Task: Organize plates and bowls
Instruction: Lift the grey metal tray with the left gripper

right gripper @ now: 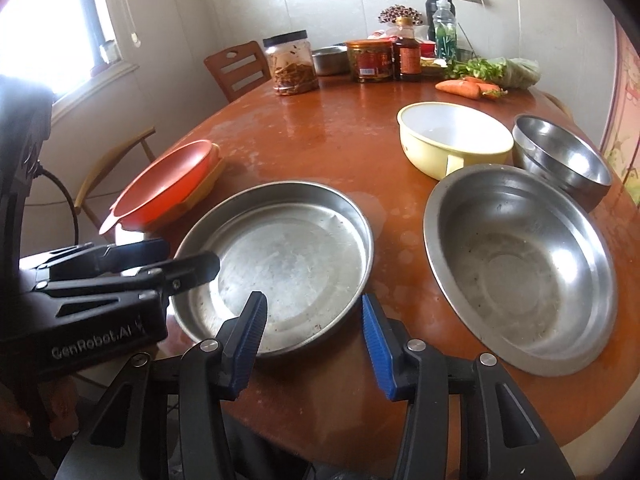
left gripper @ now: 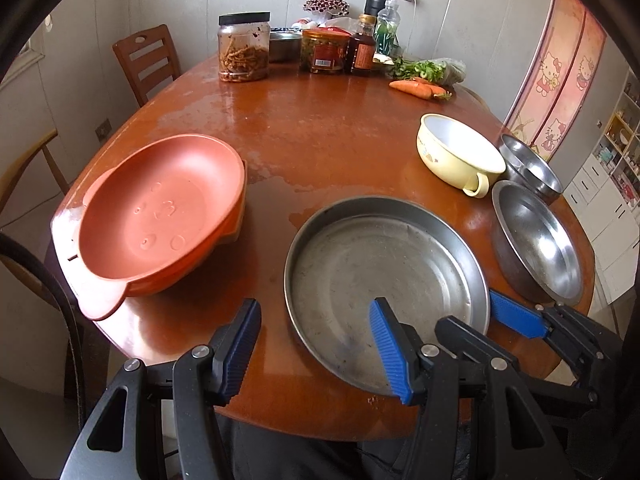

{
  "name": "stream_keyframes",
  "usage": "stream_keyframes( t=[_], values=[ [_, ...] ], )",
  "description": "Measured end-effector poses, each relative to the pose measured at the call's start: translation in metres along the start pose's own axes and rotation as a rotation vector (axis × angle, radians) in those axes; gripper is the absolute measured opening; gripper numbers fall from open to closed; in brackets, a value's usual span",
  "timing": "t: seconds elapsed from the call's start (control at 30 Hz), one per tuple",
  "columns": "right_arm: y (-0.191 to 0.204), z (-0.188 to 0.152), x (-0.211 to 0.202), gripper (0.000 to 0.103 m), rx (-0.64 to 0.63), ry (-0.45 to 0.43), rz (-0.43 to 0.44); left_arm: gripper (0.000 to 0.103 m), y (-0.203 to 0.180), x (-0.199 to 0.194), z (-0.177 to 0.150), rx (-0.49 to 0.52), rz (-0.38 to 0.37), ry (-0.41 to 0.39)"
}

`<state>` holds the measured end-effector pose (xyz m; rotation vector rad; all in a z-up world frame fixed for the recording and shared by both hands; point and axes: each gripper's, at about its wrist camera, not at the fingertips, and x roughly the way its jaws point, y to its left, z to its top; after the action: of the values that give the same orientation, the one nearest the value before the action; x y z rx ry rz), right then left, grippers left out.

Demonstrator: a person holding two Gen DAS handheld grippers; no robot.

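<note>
- The orange plastic plates (left gripper: 160, 216) sit stacked at the left edge of the round wooden table (left gripper: 320, 128), the top one moulded with a face pattern and ear-shaped tabs.
- The left gripper (left gripper: 314, 342) hangs over the table's near edge with its jaws apart and nothing between them; its right blue pad sits above the near-left rim of the flat steel pan (left gripper: 384, 280), the left pad over bare wood.
- The right gripper (right gripper: 314, 336) is likewise spread and empty, its jaws straddling the pan's near-right rim without pressing on it.
- Right of the pan lies a wide steel bowl (right gripper: 520, 264), close beside it but apart.
- Behind that bowl stand a cream handled bowl (right gripper: 452, 140) and stacked small steel bowls (right gripper: 560, 156).
- Jars (left gripper: 244, 46), bottles and carrots (left gripper: 416, 88) line the far edge.
</note>
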<state>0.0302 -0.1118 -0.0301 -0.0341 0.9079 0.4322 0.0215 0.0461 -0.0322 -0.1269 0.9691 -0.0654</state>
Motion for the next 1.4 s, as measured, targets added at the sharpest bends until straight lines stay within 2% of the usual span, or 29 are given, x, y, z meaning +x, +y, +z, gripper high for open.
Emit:
stream_keyframes(
  t=[0.2, 0.63, 1.4],
  values=[
    [0.003, 0.002, 0.010, 0.043, -0.019, 0.005, -0.012, 0.050, -0.001, 0.008, 0.000, -0.002, -0.021, 0.012],
    [0.009, 0.004, 0.017, 0.043, -0.071, -0.010, -0.038, 0.050, 0.004, 0.011, -0.001, -0.014, -0.016, 0.010],
    [0.017, 0.011, -0.010, 0.043, -0.076, -0.060, -0.004, 0.050, 0.006, -0.029, 0.002, -0.018, -0.008, -0.064]
  ],
)
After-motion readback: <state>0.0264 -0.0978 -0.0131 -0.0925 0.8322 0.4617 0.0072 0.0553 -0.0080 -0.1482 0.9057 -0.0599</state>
